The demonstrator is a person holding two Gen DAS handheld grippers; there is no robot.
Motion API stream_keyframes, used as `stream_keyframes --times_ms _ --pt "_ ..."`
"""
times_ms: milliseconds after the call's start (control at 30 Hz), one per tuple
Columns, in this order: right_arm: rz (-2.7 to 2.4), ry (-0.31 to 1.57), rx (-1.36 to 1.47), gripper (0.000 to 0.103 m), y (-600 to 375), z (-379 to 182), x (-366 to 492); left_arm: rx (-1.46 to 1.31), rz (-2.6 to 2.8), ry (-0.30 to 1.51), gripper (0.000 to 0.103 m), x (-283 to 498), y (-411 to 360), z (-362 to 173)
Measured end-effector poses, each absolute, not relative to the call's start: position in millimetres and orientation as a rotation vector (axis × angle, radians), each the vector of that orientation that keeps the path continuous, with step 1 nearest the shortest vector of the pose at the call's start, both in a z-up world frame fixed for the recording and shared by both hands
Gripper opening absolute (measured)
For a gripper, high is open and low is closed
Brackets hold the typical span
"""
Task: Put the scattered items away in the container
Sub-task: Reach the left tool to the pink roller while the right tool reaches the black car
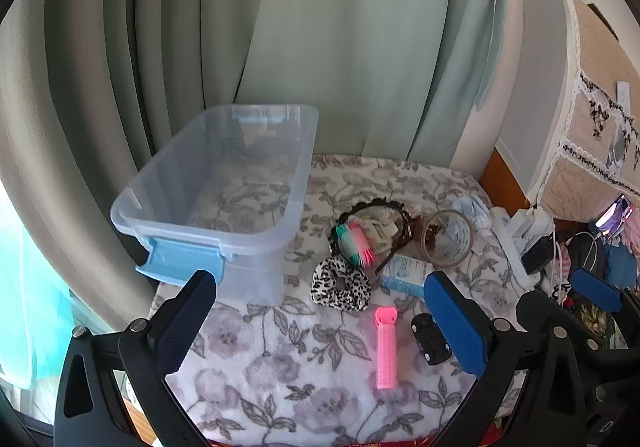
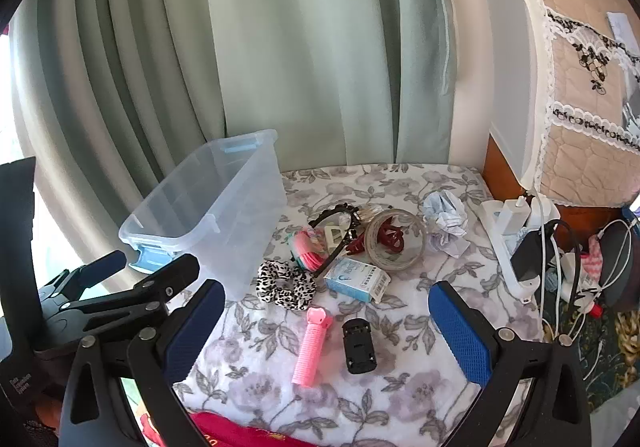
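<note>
A clear plastic container [image 1: 216, 187] with blue latches stands on the left of the floral cloth [image 1: 280, 375]; it also shows in the right wrist view [image 2: 208, 207]. Scattered beside it lie a pink hair roller [image 1: 387, 347] [image 2: 311, 347], a black toy car [image 1: 430, 338] [image 2: 359, 345], a leopard scrunchie [image 1: 340, 285] [image 2: 285, 284], a blue box [image 1: 406, 273] [image 2: 356, 281], a tape ring [image 1: 447, 238] [image 2: 396, 245] and a black headband [image 1: 374, 231]. My left gripper [image 1: 320, 327] is open above the roller. My right gripper [image 2: 326, 331] is open above the roller and car.
Green curtains [image 1: 320, 47] hang behind the table. A white power strip [image 2: 516, 247] with chargers and cables lies at the right edge. Crumpled paper [image 2: 444, 217] sits behind the tape ring. A quilted cover [image 2: 580, 87] stands at the right. The left gripper shows in the right wrist view [image 2: 120, 287].
</note>
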State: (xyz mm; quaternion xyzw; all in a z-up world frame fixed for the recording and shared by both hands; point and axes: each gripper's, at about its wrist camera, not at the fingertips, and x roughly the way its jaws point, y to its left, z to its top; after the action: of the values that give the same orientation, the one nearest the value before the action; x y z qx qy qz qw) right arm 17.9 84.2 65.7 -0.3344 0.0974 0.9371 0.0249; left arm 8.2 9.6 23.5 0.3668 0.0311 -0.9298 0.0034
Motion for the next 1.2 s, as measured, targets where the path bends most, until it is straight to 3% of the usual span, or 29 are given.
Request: stream_keyframes --times_ms 333,533,667,867,1067,1133,1200 --pt "2.805 0.423 -1.273 0.103 113 17 10 1.357 -2.838 0.046 0.103 -2 35 -22" --pt "2.734 0.473 -1.377 0.103 128 -15 9 1.562 -2.761 0.155 0.103 -12 40 -60" --pt "2.682 0.527 -1.452 0.103 136 -36 4 1.668 -2.712 0.131 0.103 -18 47 -84" --pt "2.674 0.519 -1.524 0.091 135 -53 -7 1.772 -2.668 0.137 0.1 -28 48 -104" --pt "2.673 0.525 -1.609 0.078 131 -69 -19 1.889 -2.654 0.134 0.085 -40 53 -125" --pt "2.672 0.535 -1.644 0.073 130 -76 -24 1.925 -2.658 0.127 0.073 -44 56 -130" --pt "2.67 0.538 -1.666 0.07 130 -81 -29 1.947 -2.664 0.132 0.069 -47 58 -134"
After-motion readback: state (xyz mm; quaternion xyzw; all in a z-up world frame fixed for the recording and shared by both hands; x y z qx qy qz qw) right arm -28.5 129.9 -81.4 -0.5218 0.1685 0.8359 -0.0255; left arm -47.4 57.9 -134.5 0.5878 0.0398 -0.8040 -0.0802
